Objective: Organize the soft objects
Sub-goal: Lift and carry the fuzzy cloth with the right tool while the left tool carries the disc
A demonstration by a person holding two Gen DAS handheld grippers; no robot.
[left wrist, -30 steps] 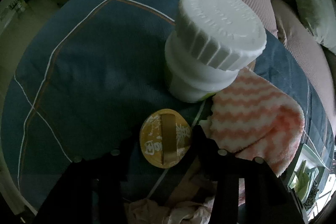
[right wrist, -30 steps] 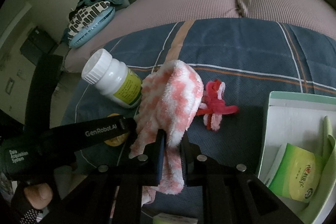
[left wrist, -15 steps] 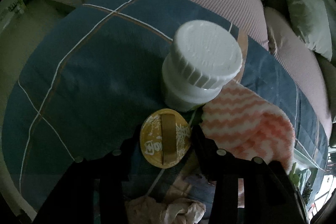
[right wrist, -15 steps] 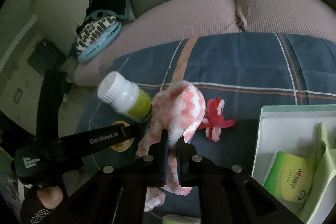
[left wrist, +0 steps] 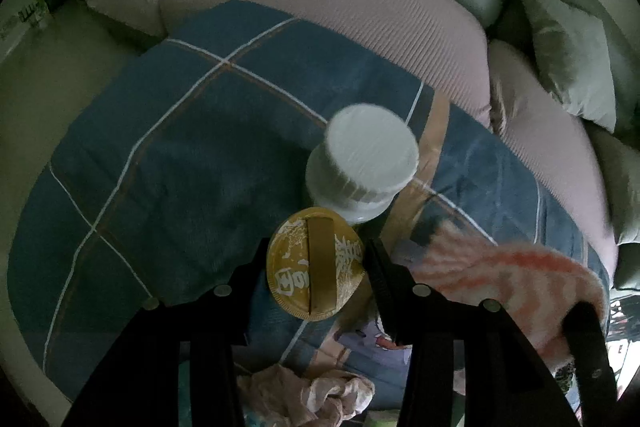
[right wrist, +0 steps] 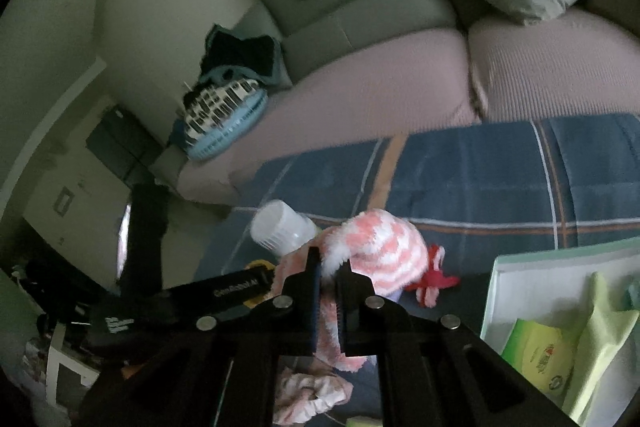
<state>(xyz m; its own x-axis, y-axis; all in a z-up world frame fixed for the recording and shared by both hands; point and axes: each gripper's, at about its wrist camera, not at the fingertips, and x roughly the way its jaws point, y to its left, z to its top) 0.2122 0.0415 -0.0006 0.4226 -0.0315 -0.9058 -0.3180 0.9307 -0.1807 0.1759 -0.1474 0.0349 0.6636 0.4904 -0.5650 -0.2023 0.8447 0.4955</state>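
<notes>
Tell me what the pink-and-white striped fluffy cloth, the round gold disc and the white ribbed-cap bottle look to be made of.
Pink-and-white striped fluffy cloth: looks like plush microfibre or chenille; fuzzy pile, droops limply from the right gripper.
Round gold disc: likely foil or printed metal; dull sheen, milled edge, white print.
White ribbed-cap bottle: probably plastic; smooth matte white, moulded ridges round the cap.

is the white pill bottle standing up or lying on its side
Lying on its side. The white pill bottle rests lengthwise on the blue blanket, its ribbed cap pointing sideways, beside the pink striped cloth.
</notes>
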